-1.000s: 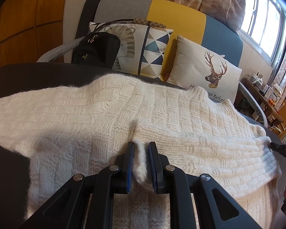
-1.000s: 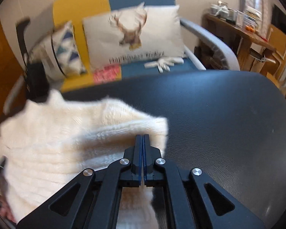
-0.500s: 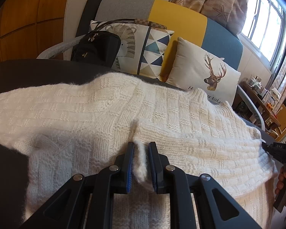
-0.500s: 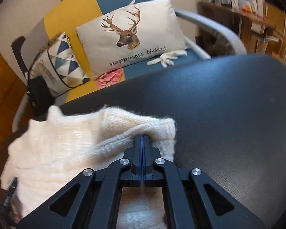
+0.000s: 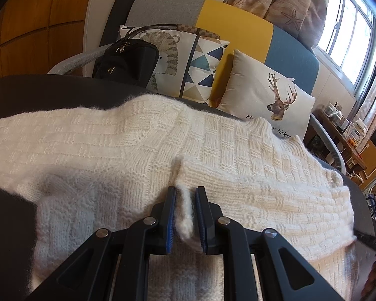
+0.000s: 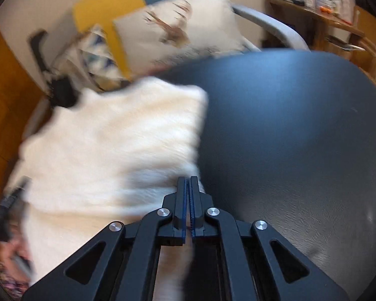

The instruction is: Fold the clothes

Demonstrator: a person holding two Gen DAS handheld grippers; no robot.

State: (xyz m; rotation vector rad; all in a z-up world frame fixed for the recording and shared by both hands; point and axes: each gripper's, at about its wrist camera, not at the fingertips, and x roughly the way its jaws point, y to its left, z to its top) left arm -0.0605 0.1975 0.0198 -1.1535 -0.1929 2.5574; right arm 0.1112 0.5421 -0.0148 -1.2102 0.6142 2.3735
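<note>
A cream knitted sweater [image 5: 238, 155] lies spread across the dark table [image 5: 37, 92]. My left gripper [image 5: 185, 190] is shut on a raised pinch of the knit at the sweater's near middle. In the blurred right wrist view, the sweater [image 6: 107, 145] fills the left half. My right gripper [image 6: 188, 179] sits at its right edge. Its jaws are opening by a thin slit, with the sweater's edge still seeming to be between the pads. In the left wrist view, that gripper's dark tip [image 5: 368, 238] touches the sweater's right hem.
Behind the table stands a sofa [image 5: 238, 17] with a deer cushion [image 5: 268, 95], a patterned cushion [image 5: 200, 67] and a black bag [image 5: 127, 60]. A wooden shelf [image 6: 325, 20] with small items is at the far right. The bare tabletop [image 6: 300, 138] stretches right of the sweater.
My right gripper has slid nearer along the sweater's right edge, and a thin slit has appeared between its jaws. My left gripper has kept its pinch and place.
</note>
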